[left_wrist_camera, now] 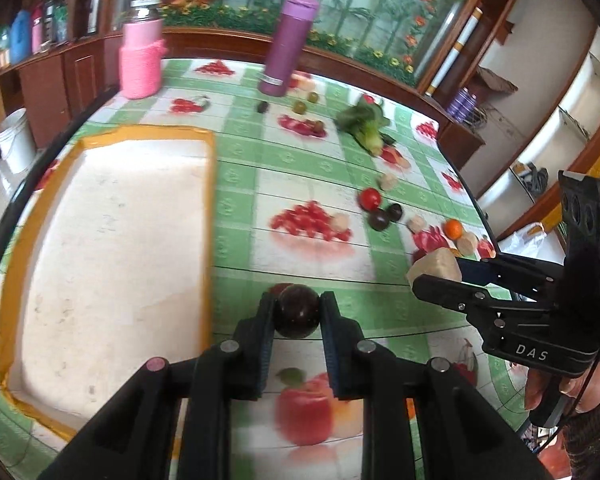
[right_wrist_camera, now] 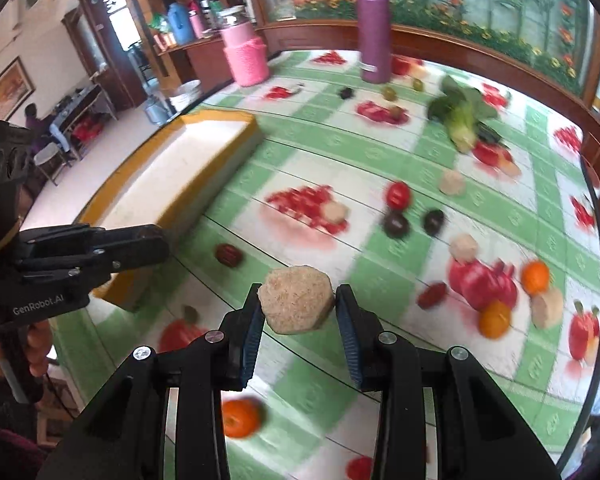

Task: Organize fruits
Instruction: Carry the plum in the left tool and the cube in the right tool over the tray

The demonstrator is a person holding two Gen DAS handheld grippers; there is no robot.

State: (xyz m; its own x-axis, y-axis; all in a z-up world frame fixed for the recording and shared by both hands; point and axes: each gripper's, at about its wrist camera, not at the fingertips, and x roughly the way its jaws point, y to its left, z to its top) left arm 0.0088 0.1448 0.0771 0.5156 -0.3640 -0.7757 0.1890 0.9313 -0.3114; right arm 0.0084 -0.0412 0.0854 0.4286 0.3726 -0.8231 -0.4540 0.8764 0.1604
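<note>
While the left gripper (left_wrist_camera: 297, 312) pinches a dark plum (left_wrist_camera: 296, 310) beside the tray (left_wrist_camera: 210, 208), the right gripper (right_wrist_camera: 296, 308) clamps what looks like a beige cake (right_wrist_camera: 296, 304).

You're in a home dining room: a fruit-print oilcloth (left_wrist_camera: 300, 168) covers the counter, with thermos flasks (right_wrist_camera: 371, 28), wooden cabinets (left_wrist_camera: 48, 92) and a garden mural (left_wrist_camera: 340, 4) behind.

My left gripper (left_wrist_camera: 298, 312) is black, clasping a dark maroon plum (left_wrist_camera: 297, 311); my right gripper (right_wrist_camera: 296, 312), black with blue pads (right_wrist_camera: 249, 338), clasps a beige block (right_wrist_camera: 296, 304). Table (left_wrist_camera: 312, 168): green-white checks, red fruit prints. Tray (left_wrist_camera: 112, 240): white, orange rim.
</note>
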